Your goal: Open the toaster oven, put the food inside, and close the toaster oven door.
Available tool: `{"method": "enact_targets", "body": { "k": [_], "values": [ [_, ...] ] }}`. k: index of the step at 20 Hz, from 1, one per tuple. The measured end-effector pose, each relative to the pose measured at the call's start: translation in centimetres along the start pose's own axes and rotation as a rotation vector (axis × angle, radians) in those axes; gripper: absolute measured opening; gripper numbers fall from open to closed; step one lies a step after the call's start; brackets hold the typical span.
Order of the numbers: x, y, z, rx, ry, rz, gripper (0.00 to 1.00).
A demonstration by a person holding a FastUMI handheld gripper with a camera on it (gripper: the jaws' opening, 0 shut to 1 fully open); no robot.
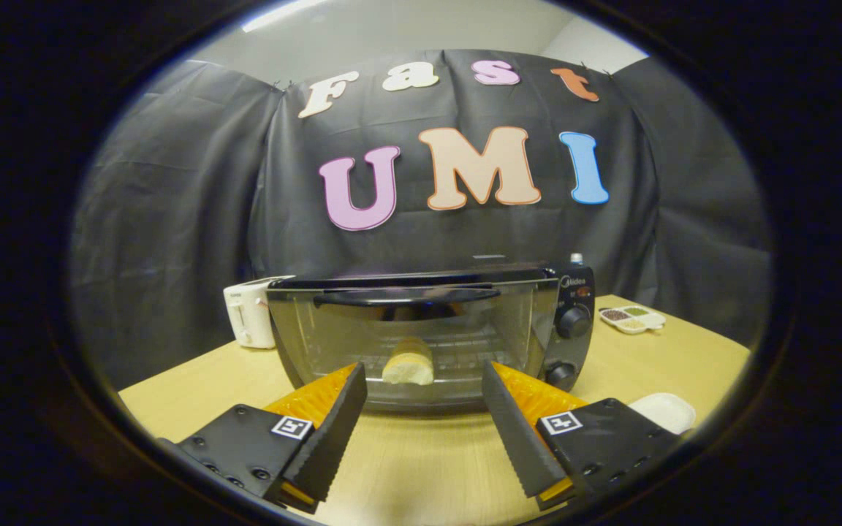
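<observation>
Gripper [425, 431]: fingers spread wide, holding nothing.
Toaster oven [432, 332]: just beyond fingers, on table [421, 467], door shut.
Food [408, 363]: pale piece inside, blurred behind glass.
White appliance [249, 313]: half hidden behind oven.

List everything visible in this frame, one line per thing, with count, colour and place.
toaster oven: one, black with glass door shut, on the table beyond the fingers
food: one pale piece, inside the oven behind the glass
toaster: one, white, behind the oven's left end
divided dish: one, white, right of the oven
pale object: one, white, beside the right finger
table: one, light wood
gripper: one, fingers open, holding nothing
</observation>
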State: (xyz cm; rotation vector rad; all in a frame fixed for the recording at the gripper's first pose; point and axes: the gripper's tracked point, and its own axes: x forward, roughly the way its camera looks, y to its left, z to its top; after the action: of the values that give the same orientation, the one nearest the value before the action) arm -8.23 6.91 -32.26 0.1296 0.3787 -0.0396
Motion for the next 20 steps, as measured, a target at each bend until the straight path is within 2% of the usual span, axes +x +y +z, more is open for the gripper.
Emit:
{"method": "enact_targets", "body": {
  "k": [5, 12, 20],
  "values": [
    [2.0, -0.1, 0.9, -0.003, -0.018, -0.011, 0.97],
    [1.7, -0.4, 2.0, -0.003, -0.035, -0.011, 0.97],
    [0.7, -2.5, 11.7, -0.046, -0.171, -0.028, 0.97]
  ]
}}
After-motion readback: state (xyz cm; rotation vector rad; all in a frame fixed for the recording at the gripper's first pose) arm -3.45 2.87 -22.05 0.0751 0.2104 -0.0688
